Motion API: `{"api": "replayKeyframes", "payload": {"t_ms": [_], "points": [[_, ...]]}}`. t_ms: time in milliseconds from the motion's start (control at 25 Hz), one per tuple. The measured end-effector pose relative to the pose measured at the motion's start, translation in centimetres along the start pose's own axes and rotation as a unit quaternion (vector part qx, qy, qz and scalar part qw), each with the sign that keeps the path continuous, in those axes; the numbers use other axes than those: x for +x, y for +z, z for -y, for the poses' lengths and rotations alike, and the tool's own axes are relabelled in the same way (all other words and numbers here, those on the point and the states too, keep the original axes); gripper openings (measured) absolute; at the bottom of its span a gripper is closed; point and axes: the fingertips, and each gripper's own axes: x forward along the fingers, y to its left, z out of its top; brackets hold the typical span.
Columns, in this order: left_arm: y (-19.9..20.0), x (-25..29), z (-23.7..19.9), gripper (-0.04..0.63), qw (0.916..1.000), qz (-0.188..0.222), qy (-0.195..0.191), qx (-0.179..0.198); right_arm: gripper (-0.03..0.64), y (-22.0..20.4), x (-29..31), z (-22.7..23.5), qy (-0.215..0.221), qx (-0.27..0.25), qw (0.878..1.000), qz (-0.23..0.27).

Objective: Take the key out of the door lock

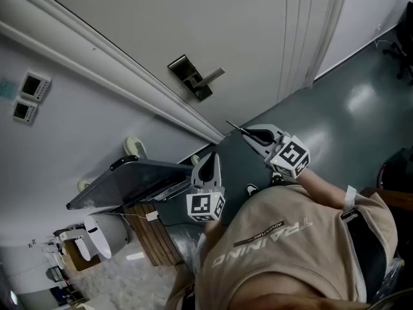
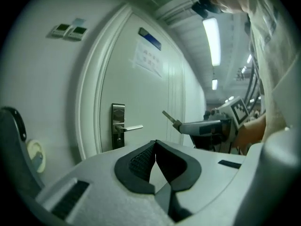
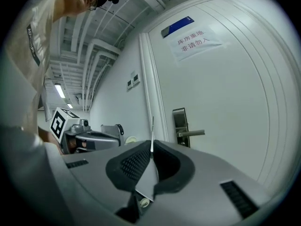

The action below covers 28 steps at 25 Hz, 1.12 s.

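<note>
door white | lock plate dark metallic | floor grey-green | shirt beige

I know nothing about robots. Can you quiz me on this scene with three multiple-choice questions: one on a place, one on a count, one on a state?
1. Where is the key relative to the door lock? A inside it; B held away from it by the right gripper; C in a pocket.
2. How many small wall panels show? A one; B two; C four.
3. The left gripper has its fingers: A wide apart; B closed on the key; C closed on nothing.
Answers: 1 B, its blade sticks up between that gripper's fingers. 2 B, a pair sits side by side. 3 C, the tips meet with nothing between.
</note>
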Motion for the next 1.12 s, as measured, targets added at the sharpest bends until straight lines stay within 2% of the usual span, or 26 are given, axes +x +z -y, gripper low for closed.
{"api": "replayKeyframes", "payload": {"t_ms": [80,200,480,640,920,1120], "points": [[-0.1,-0.7,0.5,0.009,0.9998,-0.010,0.007,0.017,0.018,0.4,0.3,-0.5,0.010,-0.011,1.000,0.004],[0.3,-1.1,1.4,0.009,0.9999,0.006,0.009,-0.009,0.018,0.6,0.2,-0.5,0.012,-0.012,1.000,0.011],[1.4,-2.9,1.7,0.009,0.9997,0.023,0.006,-0.012,0.018,0.9,-0.3,-2.0,0.013,0.014,1.000,0.022],[1.2,-3.3,1.0,0.009,0.9991,0.031,0.008,-0.029,0.018,1.7,-0.9,-2.9,0.010,-0.011,1.000,0.023],[2.5,-2.6,1.6,0.009,0.9987,0.041,-0.029,-0.013,0.018,2.6,-1.7,-3.2,-0.021,-0.018,0.999,0.027],[2.5,-2.9,0.5,0.009,0.9974,0.028,-0.066,0.010,0.018,2.3,-1.3,-4.5,-0.054,-0.010,0.998,0.041]]}}
